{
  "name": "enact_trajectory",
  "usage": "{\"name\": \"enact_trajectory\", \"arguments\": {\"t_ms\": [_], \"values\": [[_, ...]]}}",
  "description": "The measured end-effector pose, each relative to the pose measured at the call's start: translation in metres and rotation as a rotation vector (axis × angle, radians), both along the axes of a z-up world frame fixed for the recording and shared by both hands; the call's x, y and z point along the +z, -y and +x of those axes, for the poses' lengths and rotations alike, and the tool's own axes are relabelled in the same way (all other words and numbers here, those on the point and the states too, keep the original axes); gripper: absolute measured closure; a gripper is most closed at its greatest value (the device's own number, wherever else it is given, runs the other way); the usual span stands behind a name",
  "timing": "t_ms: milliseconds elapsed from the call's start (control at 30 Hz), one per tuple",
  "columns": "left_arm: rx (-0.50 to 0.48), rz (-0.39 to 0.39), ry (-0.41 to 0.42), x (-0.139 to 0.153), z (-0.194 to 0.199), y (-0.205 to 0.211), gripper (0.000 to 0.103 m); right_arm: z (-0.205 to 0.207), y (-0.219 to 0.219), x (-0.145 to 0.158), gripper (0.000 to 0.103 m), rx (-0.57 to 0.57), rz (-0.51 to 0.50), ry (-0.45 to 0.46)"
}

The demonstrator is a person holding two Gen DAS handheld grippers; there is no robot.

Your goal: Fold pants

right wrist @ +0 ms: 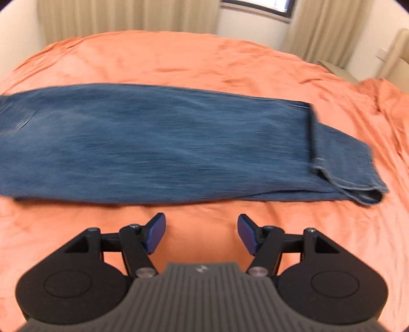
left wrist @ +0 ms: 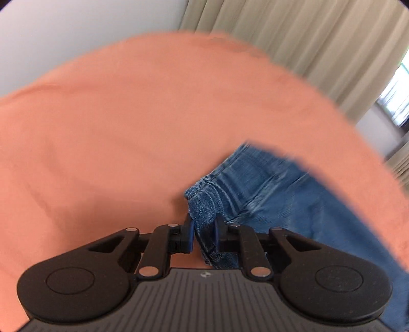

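Note:
Blue denim pants [right wrist: 158, 143] lie folded lengthwise across the orange bed, legs stacked, with the hems [right wrist: 358, 173] at the right. My right gripper [right wrist: 200, 235] is open and empty, hovering above the bedspread just in front of the pants' near edge. In the left wrist view my left gripper [left wrist: 203, 229] is shut on a bunched edge of the pants [left wrist: 204, 206], and the denim [left wrist: 281, 194] trails off to the right. The view is motion-blurred.
The orange bedspread [right wrist: 204, 58] covers the whole bed [left wrist: 102, 127]. Beige curtains [right wrist: 127, 18] and a window [right wrist: 268, 6] stand behind the far edge. A beige chair [right wrist: 340, 71] shows at the far right.

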State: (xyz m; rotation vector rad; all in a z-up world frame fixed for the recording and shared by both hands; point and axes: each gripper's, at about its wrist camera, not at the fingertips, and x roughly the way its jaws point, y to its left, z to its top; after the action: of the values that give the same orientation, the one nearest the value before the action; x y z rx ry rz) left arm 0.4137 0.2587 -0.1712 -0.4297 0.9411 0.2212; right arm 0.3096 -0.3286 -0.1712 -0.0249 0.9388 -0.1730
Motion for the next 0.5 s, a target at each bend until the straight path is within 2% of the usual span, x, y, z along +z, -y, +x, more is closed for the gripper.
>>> {"name": "enact_trajectory", "arguments": {"t_ms": [33,100,167,200,233,267,400,433,500], "values": [[-0.001,0.011,-0.024,-0.010,0.002,0.002,0.085,-0.001,0.009,0.001,0.045,-0.021,-0.002,0.003],[0.004,0.015,-0.023,-0.018,0.004,0.005,0.083,-0.005,0.028,0.002,0.054,-0.057,-0.009,0.010],[-0.013,0.059,-0.029,-0.012,0.007,0.012,0.073,-0.007,0.047,0.004,0.055,-0.078,-0.028,0.017],[-0.032,0.104,-0.033,-0.006,0.007,0.017,0.070,-0.009,0.056,0.006,0.055,-0.086,-0.049,0.029],[-0.047,0.160,-0.029,0.003,0.002,0.023,0.059,-0.010,0.065,0.008,0.055,-0.093,-0.074,0.044],[-0.064,0.211,-0.018,0.013,-0.003,0.028,0.056,-0.012,0.074,0.009,0.055,-0.099,-0.097,0.060],[-0.102,0.410,0.040,0.048,-0.021,0.054,0.053,-0.009,0.103,0.007,0.047,-0.082,-0.198,0.074],[-0.108,0.437,0.063,0.056,-0.025,0.060,0.049,-0.007,0.107,0.005,0.046,-0.069,-0.231,0.072],[-0.134,0.436,0.088,0.066,-0.025,0.073,0.047,0.001,0.114,-0.002,0.046,-0.036,-0.282,0.074]]}}
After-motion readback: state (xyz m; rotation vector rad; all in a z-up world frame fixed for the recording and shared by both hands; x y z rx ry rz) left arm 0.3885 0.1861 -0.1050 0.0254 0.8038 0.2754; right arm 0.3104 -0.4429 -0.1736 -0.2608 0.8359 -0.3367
